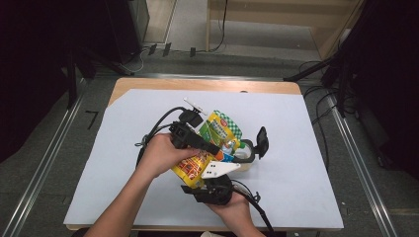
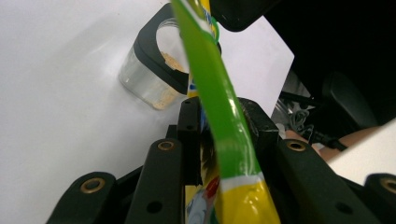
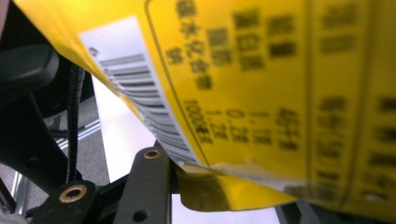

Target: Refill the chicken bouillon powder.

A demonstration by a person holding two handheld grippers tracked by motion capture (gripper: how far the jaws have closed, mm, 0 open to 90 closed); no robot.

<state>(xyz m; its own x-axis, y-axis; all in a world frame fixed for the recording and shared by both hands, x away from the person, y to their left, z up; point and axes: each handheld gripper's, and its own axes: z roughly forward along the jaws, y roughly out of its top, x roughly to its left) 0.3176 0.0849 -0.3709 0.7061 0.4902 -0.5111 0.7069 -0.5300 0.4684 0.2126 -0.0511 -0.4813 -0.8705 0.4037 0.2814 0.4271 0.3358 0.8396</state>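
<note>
While the person's left hand [image 1: 159, 154] reaches in from the lower left of the high view, it carries the left gripper [image 1: 210, 146], whose black jaws are closed on the edge of a glossy yellow and green snack pouch [image 1: 212, 143]. In the left gripper view the same pouch [image 2: 219, 121] runs up between the two jaws as a thin green strip with a yellow lower part, pinched tight from both sides. Just beyond those jaws stands a small clear plastic jar with a black rim [image 2: 154, 77], holding some pale tan crumbs, on the white sheet [image 2: 60, 93] that covers the table.

Seen from above, the pouch is lifted over the middle of the white sheet [image 1: 296, 148], tilted, its green checked top pointing away from the person and its yellow bottom toward them. The jar [image 1: 245, 150] sits just right of the pouch, partly hidden by it, with a black lid [image 1: 262, 141] standing hinged open at its right side.

Lower and to the right, the right hand [image 1: 232, 205] holds the right gripper [image 1: 205, 180] at the pouch's yellow bottom end. In the right gripper view the pouch's printed back with a barcode [image 3: 261, 93] lies over the jaws; whether they clamp it cannot be told. The wooden table edge [image 1: 197, 84] shows past the sheet.
</note>
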